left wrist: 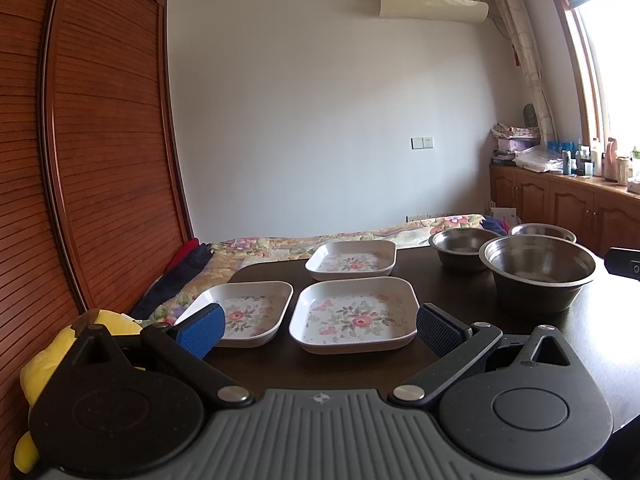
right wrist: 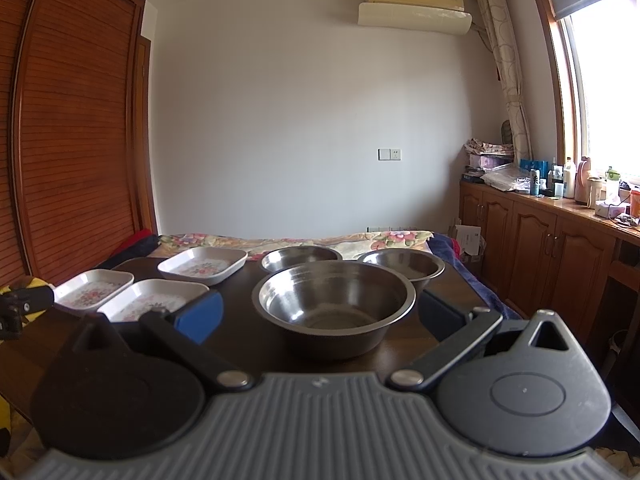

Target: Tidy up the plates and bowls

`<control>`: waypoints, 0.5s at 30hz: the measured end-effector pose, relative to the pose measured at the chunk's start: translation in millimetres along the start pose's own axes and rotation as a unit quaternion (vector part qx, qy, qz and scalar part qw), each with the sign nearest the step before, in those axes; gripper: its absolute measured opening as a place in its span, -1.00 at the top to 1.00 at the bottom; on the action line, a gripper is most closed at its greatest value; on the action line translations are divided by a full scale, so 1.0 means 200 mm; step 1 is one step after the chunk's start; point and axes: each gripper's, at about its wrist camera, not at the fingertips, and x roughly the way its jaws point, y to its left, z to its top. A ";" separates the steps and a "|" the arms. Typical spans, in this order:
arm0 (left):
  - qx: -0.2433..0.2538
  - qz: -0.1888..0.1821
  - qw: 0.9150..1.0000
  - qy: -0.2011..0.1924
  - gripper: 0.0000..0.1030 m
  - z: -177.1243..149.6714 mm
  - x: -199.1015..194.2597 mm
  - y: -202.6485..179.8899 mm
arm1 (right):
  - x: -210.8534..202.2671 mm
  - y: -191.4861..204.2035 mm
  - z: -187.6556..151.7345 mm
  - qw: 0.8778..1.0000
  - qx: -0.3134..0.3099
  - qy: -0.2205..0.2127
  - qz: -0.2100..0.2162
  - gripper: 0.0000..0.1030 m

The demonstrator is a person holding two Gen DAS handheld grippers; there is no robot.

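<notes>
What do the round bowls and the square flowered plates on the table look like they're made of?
The three round bowls, such as the nearest one, look like stainless steel: grey, brushed, with bright reflections on the inner walls. The three square plates, such as the nearest one, look like melamine or glazed ceramic: matte white with a printed floral pattern and thick rounded rims. The pictures cannot settle which.

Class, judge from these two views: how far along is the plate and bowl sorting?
Done: nothing; three square floral plates and three steel bowls lie separately on the dark table. In hand: nothing; left tongs and right tongs are open. Left: all stacking.
</notes>
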 end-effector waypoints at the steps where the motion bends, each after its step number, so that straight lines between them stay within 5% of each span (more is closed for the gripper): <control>1: 0.000 0.000 1.000 0.001 -1.00 0.00 0.00 0.00 | 0.00 0.00 0.00 1.000 -0.001 0.001 0.000 -1.00; 15: 0.011 0.001 1.000 0.023 -1.00 -0.02 0.06 0.10 | 0.04 0.09 -0.04 0.999 -0.018 0.014 0.026 -1.00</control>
